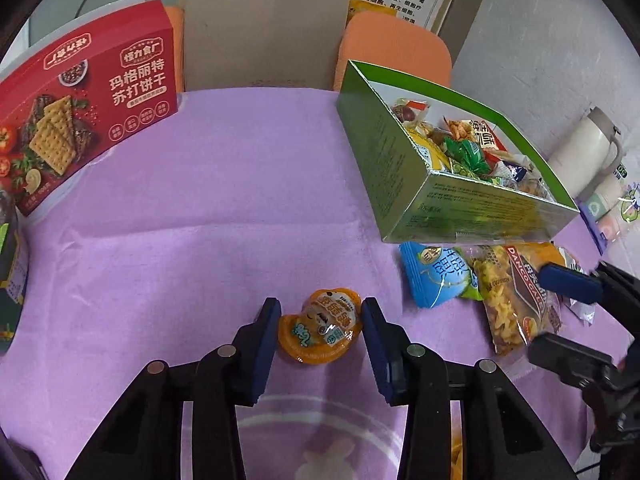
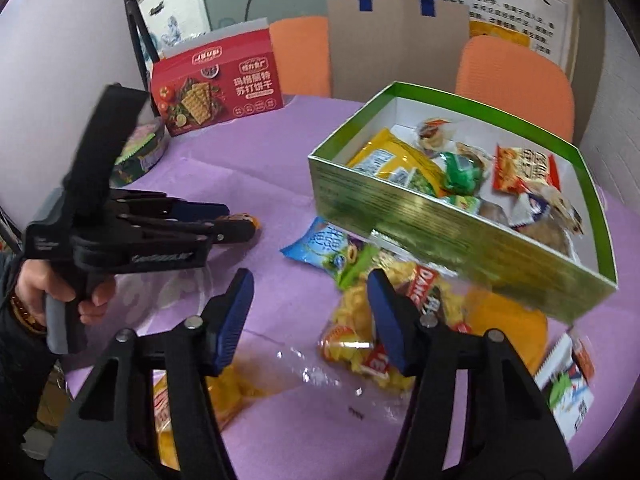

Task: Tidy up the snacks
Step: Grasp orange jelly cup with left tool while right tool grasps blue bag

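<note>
Orange jelly cup (image 1: 320,328) lies between the left gripper's (image 1: 320,330) spread fingers (image 1: 262,336).

The left hand-held gripper (image 1: 320,330) sits low over the purple-covered worktop (image 1: 208,208), its blue-padded fingers (image 1: 266,340) either side of an orange jelly cup (image 1: 319,330), jaws just beside it. To the right lie a blue packet (image 1: 434,276) and a clear bag of yellow snacks (image 1: 506,300), touching. Behind them a green box (image 1: 420,168) holds mixed snacks. A red cracker box (image 1: 88,96) stands far left. The right hand-held gripper (image 1: 560,308) enters at the right edge.
</note>
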`<state>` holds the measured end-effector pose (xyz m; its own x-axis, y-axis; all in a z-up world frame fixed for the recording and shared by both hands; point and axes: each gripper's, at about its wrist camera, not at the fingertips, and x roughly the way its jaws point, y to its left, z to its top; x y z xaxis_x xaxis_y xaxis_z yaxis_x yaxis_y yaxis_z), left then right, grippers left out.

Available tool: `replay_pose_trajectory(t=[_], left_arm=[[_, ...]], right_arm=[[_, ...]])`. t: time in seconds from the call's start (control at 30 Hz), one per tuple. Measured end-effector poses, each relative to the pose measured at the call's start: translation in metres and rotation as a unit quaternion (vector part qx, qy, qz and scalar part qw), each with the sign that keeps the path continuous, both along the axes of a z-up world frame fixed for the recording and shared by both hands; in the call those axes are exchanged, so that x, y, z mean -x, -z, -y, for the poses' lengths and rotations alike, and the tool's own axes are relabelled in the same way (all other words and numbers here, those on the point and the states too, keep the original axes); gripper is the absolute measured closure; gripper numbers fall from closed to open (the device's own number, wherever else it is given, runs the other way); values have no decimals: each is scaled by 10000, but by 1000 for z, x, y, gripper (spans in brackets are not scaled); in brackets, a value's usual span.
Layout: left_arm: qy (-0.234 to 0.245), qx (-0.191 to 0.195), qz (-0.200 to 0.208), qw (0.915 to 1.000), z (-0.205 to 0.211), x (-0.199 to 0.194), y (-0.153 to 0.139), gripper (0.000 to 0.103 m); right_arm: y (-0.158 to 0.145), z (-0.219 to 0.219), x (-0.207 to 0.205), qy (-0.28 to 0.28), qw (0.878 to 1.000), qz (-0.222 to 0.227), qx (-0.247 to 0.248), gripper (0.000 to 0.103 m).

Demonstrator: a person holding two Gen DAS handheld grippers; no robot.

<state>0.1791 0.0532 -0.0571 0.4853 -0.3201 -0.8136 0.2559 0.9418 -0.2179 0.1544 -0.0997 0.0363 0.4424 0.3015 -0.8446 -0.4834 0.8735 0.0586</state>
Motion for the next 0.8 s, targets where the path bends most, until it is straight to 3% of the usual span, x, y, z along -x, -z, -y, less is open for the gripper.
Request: replay_pose_trajectory(t=[0.3,0.37,0.5,0.67,0.8], left_arm=[[89,28,90,9999,-20,14,-4,55],[104,-8,84,9999,-18,12,-3,49],[192,17,11,9998,-14,12,1,48],[212,-32,46,9998,-13,18,1,48],[171,-46,64,9998,-15,19,-3,48]], right_arm=[[36,-19,-36,-305,9980,-186,518,45],[37,-21,-37,-309,9979,-238,514,45],[36,-28,-29,-419,9975,-441,367,50],[35,-25,-19,-429,9961,-772,26,49],[39,-30,-14,-609,9964,-527,259,46]])
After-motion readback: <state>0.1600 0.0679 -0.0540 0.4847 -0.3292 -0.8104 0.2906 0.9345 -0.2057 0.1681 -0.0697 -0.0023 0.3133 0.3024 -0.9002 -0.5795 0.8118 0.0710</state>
